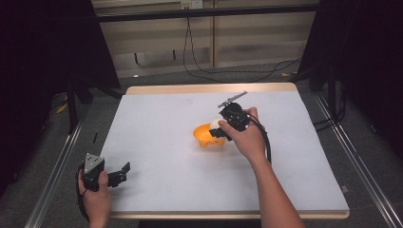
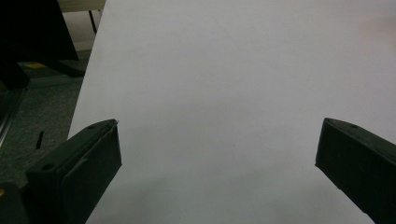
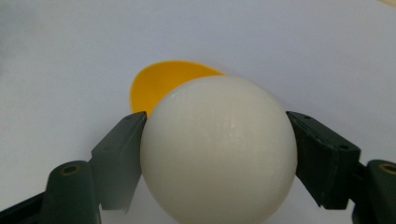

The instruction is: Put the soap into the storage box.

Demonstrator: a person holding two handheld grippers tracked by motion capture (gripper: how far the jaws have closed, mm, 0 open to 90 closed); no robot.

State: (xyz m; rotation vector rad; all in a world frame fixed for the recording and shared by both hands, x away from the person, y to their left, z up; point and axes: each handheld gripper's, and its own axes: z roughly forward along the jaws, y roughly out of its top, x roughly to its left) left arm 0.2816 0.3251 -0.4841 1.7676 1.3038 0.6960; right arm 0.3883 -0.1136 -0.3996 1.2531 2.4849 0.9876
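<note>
Closest to the lens, one white ball (image 3: 218, 149) sits clamped between the right gripper (image 1: 219, 129)'s jaws, held just over the single orange bowl (image 1: 205, 136) near the desk (image 1: 157, 142)'s middle. Judging by that, pickup is done; the drop into the bowl remains. The left gripper (image 1: 121, 173) rests spread wide, empty, by the front-left corner.

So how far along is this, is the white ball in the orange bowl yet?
Not yet. Done: the right tool has picked up the smooth white ball, with its jaws closed on either side. In hand: it holds the ball at the round orange plastic bowl on the white table. Left: probably releasing it into the bowl. The left tool rests open near the table's edge.
</note>
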